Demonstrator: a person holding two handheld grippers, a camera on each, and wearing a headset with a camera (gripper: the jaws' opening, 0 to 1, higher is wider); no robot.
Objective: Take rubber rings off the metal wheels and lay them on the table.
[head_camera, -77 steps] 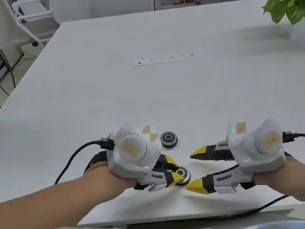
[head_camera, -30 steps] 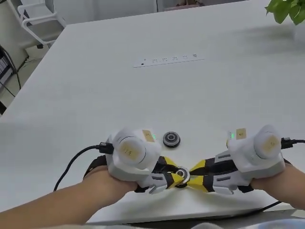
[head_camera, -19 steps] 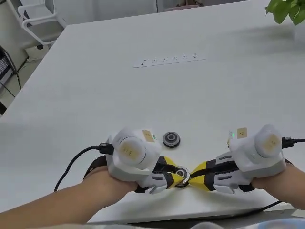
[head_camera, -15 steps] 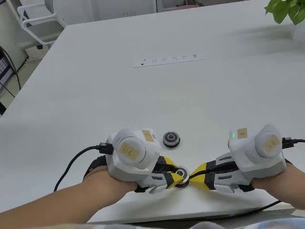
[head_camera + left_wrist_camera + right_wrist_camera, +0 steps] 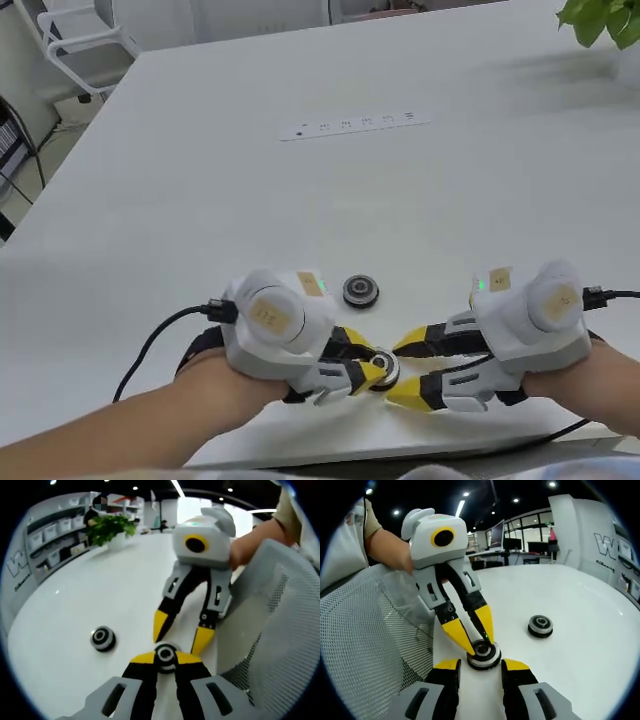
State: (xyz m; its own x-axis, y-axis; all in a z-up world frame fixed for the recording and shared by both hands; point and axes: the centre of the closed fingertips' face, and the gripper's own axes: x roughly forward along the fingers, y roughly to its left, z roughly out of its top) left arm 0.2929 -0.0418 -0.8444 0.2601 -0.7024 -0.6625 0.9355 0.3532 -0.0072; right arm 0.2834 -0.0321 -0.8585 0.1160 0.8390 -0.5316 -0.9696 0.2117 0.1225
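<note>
While the left gripper (image 5: pixel 474 632) pinches the small silver metal wheel (image 5: pixel 380 365) at the near edge of the white tabletop (image 5: pixel 300 200), we judge the right gripper (image 5: pixel 180 639), jaws spread astride it, should close on the black rubber ring (image 5: pixel 495 652) alone and peel outward. A second black-ringed metal wheel (image 5: pixel 359 291) lies just beyond, untouched. The white power strip (image 5: pixel 355 125) sits well apart. A grey mesh chair (image 5: pixel 280 630) stands close behind.
</note>
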